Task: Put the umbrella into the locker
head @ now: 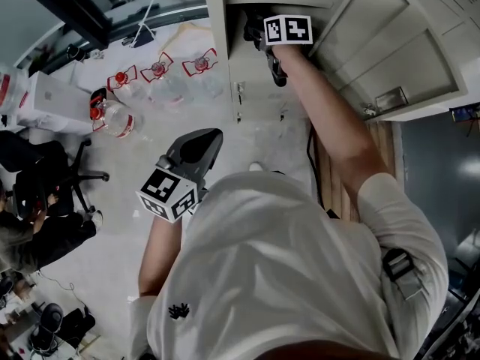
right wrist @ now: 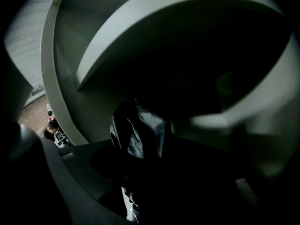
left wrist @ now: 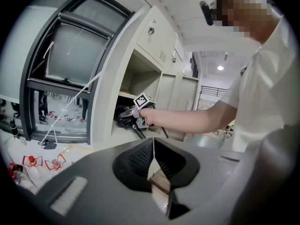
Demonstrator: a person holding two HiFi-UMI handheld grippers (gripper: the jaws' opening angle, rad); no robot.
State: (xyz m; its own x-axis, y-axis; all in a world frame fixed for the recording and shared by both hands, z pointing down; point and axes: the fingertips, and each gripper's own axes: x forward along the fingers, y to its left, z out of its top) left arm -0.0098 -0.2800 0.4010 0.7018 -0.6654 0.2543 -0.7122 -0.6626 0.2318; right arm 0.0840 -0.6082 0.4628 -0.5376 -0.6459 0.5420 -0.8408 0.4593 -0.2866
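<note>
On the left, clear plastic bottles with red caps [head: 157, 70] sat on the pale floor. The left gripper [left wrist: 153, 159] hung low by the person's side, well apart from the locker. Its grey jaws were pressed together with nothing between them. To the right, the right gripper [left wrist: 131, 118] reached into an open box of the tall pale grey metal locker [left wrist: 154, 39]. Its jaws were tight on the folded black cloth umbrella [right wrist: 138, 132], which was at the mouth of that box, partly inside.
</note>
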